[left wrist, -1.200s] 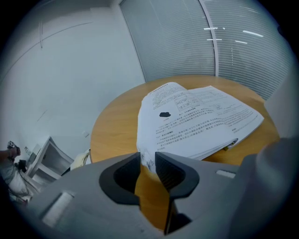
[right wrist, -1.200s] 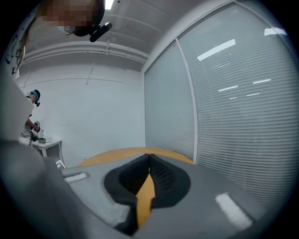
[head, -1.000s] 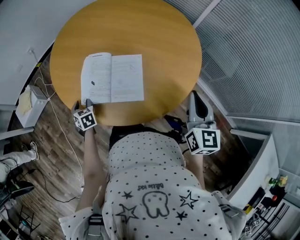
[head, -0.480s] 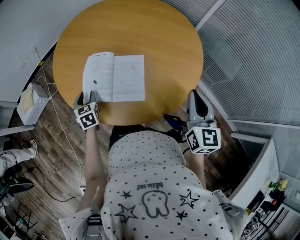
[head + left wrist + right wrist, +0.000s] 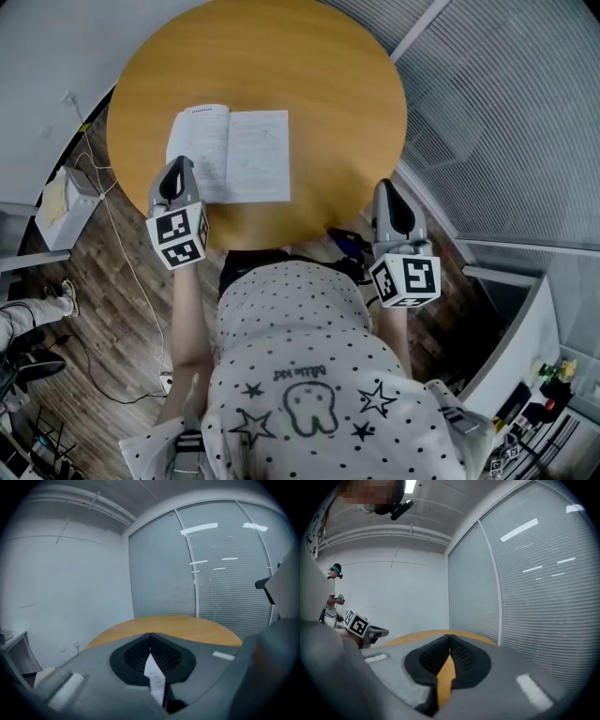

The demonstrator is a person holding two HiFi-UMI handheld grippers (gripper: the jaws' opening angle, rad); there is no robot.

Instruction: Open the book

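Note:
The book [image 5: 239, 155] lies open and flat on the round wooden table [image 5: 309, 75], with both white pages up. My left gripper [image 5: 176, 167] hangs in the air over the book's near left corner, jaws shut with nothing in them. In the left gripper view the pads meet at the tip [image 5: 150, 634], and a strip of printed page [image 5: 154, 679] shows through the gap below them. My right gripper [image 5: 387, 187] sits at the table's near right edge, away from the book. Its jaws [image 5: 450, 637] are shut and empty, and the tabletop [image 5: 447, 674] shows between them.
A white box [image 5: 58, 211] and cables lie on the wooden floor left of the table. Glass walls with blinds [image 5: 506, 112] curve round the right side. Another person [image 5: 333, 592] stands far off by the white wall.
My left gripper rose from the table's edge by the book's near left corner, moved over that corner and shut its jaws. The right gripper and the book stayed put.

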